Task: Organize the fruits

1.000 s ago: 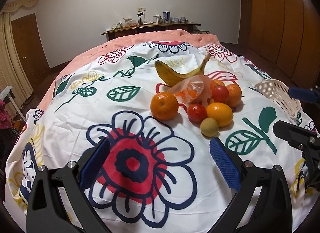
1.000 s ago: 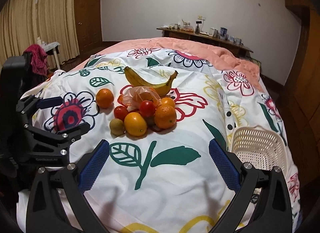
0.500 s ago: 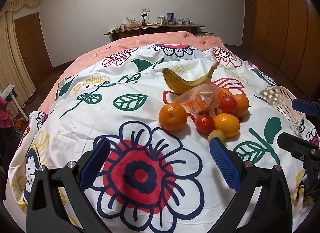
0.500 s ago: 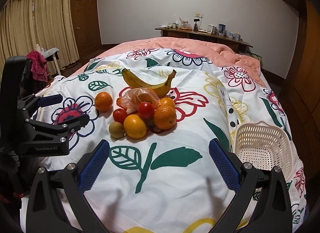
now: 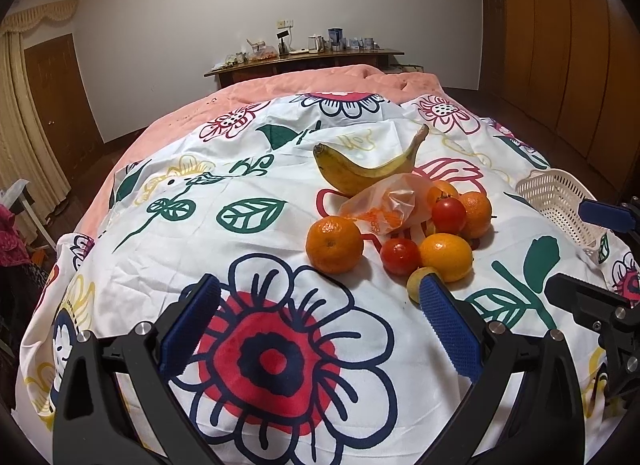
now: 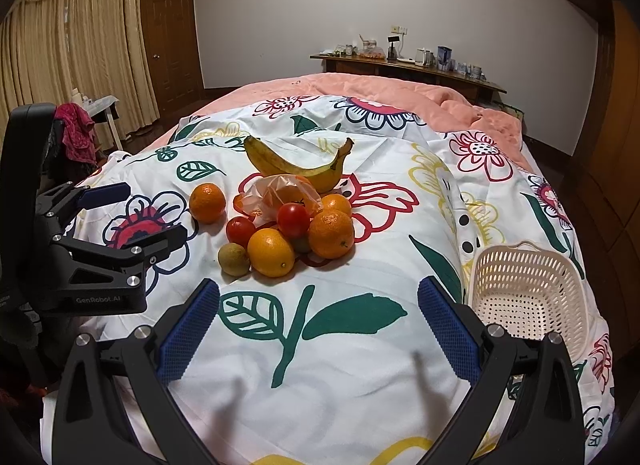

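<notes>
A pile of fruit lies on the floral bedsheet (image 6: 360, 365): a banana (image 6: 296, 169), a crumpled plastic bag (image 6: 284, 193), two tomatoes (image 6: 293, 219), oranges (image 6: 331, 233) and a small greenish fruit (image 6: 234, 259). One orange (image 5: 334, 239) sits apart on the left of the pile. A white plastic basket (image 6: 528, 289) stands empty to the right. My left gripper (image 5: 319, 289) is open, short of the lone orange. My right gripper (image 6: 319, 293) is open above the sheet, near the pile's front. Each gripper also shows in the other's view, the left gripper (image 6: 156, 209) and the right gripper (image 5: 600, 253).
A pink blanket (image 6: 400, 89) covers the far half of the bed. A wooden sideboard (image 5: 304, 61) with jars stands by the back wall. Wardrobe doors (image 5: 560, 45) run along the right, curtains (image 6: 80, 45) and a door along the left.
Both views have shifted only slightly; in the left wrist view the fruit sits a little lower and further right. Both grippers stay open and no fruit has moved.
</notes>
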Motion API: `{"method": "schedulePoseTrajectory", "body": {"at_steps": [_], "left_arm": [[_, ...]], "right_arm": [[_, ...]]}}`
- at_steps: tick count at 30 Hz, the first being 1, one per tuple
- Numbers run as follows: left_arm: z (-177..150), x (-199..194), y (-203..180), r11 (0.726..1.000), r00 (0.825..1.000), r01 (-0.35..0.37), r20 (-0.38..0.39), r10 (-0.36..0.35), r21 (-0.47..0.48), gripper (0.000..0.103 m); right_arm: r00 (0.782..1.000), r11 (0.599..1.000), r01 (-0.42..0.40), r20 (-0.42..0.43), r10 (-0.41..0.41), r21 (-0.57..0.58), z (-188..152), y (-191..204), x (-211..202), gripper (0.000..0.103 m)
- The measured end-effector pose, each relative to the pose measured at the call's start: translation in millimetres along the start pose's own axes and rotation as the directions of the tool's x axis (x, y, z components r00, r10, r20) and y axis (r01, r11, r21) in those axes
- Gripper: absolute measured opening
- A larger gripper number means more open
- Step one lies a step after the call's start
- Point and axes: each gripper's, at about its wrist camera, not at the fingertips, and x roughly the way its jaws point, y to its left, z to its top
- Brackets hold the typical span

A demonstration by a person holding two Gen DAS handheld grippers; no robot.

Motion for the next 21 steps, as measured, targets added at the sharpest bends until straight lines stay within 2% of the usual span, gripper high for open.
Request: {"method": "schedulePoseTrajectory", "body": {"at_steps": [7, 10, 17, 21], "left_arm": [[5, 3, -2, 1.0, 1.0, -0.001, 0.008, 0.001, 0.015, 0.1], [9, 8, 1, 1.0, 1.0, 0.006, 0.001, -0.006, 0.014, 0.091], [14, 16, 13, 1.0, 1.0, 0.02, -0.01, -0.02, -0.016, 0.088], [19, 25, 12, 0.999, 0.998, 0.051, -0.028, -0.051, -0.02, 0.084]], "right_arm": [[1.0, 1.0, -0.004, -0.003, 0.004, 0.002, 0, 0, 1, 0.098], [1.0, 1.0, -0.002, -0.004, 0.002, 0.005, 0, -1, 1, 0.098], [1.0, 1.0, -0.009, -0.01, 0.009, 0.019, 2, -6, 4, 0.098], [1.0, 1.0, -0.016, -0.014, 0.016, 0.021, 4, -7, 7, 0.098]]}}
